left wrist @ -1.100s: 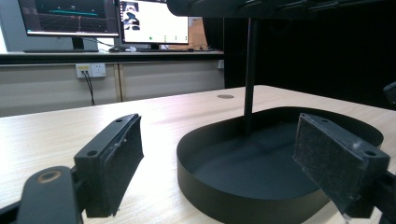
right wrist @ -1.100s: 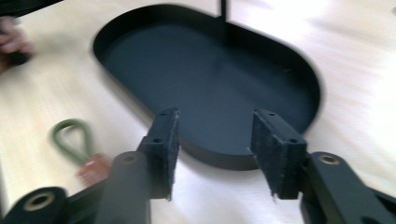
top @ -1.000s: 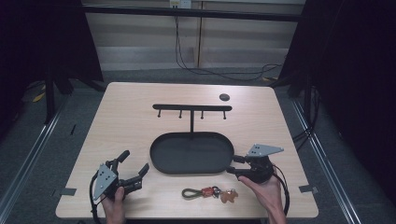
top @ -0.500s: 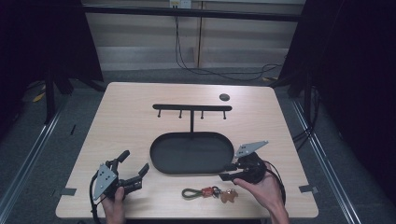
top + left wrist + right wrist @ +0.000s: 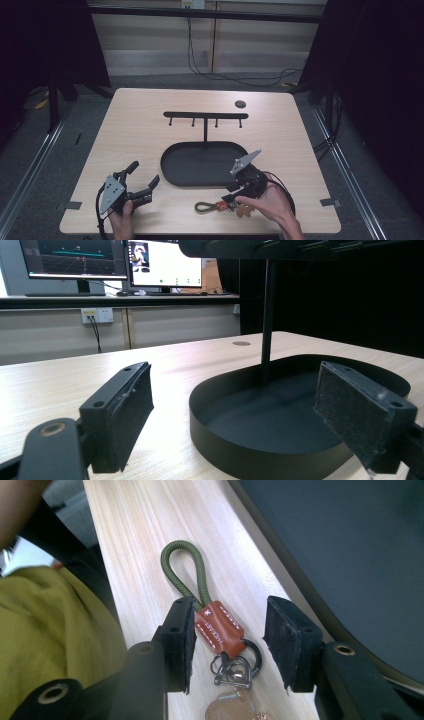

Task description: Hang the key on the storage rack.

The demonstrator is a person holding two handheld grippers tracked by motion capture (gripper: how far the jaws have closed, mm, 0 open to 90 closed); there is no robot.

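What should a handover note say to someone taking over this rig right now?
Right gripper: open, jaws either side of the keychain's brown leather tab, not closed on it.
Left gripper: open, holds nothing, at the table's front left, facing the black tray.
Keychain lies flat on the table in front of the tray; the hook rack stands bare.
Done: nothing gripped yet.
Left: probably close on the tab and lift.
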